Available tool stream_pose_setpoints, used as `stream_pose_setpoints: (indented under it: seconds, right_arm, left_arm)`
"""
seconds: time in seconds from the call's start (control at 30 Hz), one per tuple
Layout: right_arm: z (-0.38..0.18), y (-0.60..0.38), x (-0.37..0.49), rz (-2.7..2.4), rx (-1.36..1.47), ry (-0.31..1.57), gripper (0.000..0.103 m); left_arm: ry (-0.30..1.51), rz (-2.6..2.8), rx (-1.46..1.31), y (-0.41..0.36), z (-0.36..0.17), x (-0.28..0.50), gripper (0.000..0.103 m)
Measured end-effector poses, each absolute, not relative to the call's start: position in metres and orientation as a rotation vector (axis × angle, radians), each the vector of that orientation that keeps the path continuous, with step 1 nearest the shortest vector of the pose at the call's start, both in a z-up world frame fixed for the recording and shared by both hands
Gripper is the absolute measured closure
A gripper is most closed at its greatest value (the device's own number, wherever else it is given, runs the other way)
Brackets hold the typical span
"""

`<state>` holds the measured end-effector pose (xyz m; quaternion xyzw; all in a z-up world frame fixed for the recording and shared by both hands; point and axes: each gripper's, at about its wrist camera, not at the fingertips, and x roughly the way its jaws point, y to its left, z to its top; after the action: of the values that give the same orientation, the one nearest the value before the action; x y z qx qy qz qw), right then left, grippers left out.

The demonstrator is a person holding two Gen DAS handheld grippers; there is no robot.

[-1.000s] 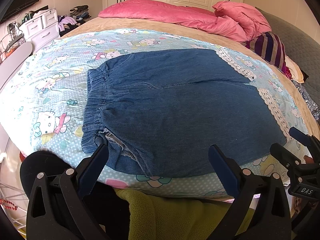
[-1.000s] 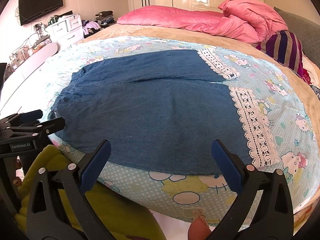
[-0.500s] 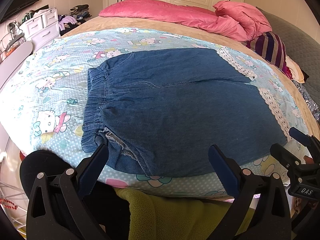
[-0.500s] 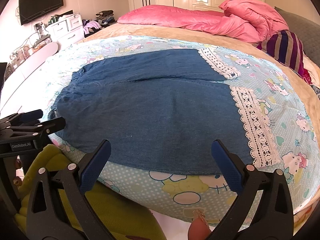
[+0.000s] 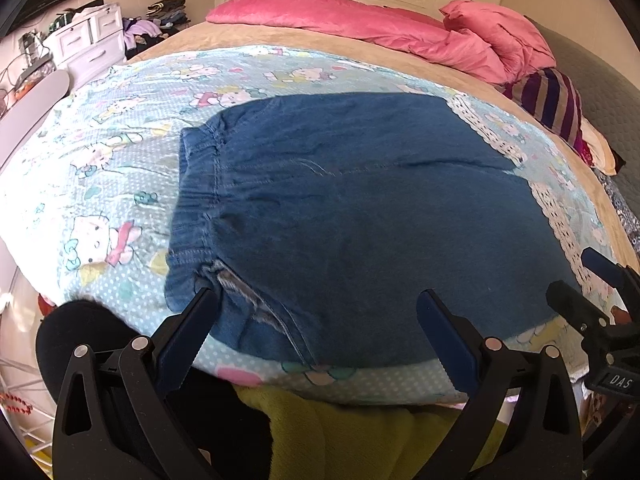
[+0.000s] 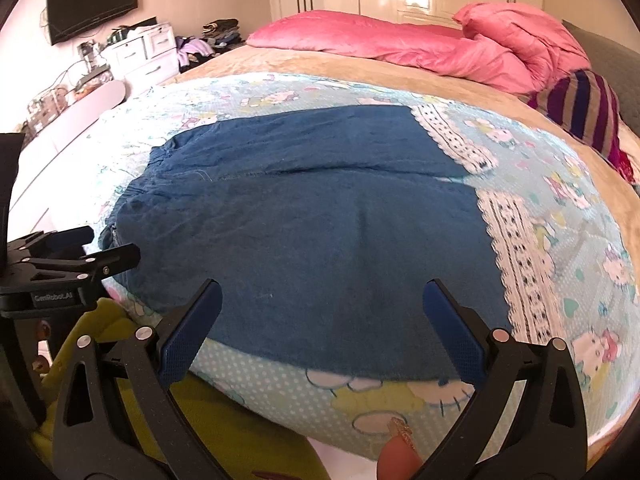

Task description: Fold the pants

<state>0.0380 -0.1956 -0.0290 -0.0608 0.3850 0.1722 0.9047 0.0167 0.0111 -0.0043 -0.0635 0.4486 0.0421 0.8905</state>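
Blue denim pants (image 5: 360,216) with white lace hems (image 6: 516,256) lie flat on a light-blue cartoon-print sheet (image 5: 112,184), elastic waistband (image 5: 196,200) to the left, legs to the right. My left gripper (image 5: 318,304) hangs open over the near edge of the pants, close to the waistband corner, holding nothing. My right gripper (image 6: 322,296) is open too, above the near leg's edge left of the lace hem. Each gripper shows at the side of the other's view: the left gripper (image 6: 80,252), the right gripper (image 5: 592,280).
A pink duvet (image 6: 420,44) and a striped cushion (image 6: 580,108) lie at the far end of the bed. White drawers (image 5: 88,44) stand at the left. A yellow-green garment (image 5: 360,432) sits below the grippers at the bed's near edge.
Both grippers have edged slightly forward and lower toward the pants' near edge. The pants have not moved, and both stay open.
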Motion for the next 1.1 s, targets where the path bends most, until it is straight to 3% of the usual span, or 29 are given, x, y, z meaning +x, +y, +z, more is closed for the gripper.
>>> stream_pose_setpoints:
  seconds: [1.1]
  right_arm:
    - [-0.032, -0.093, 0.209, 0.482, -0.235, 0.850, 0.008]
  left_arm:
    - [0.970, 0.281, -0.261, 0.147, -0.023, 0.142, 0.004]
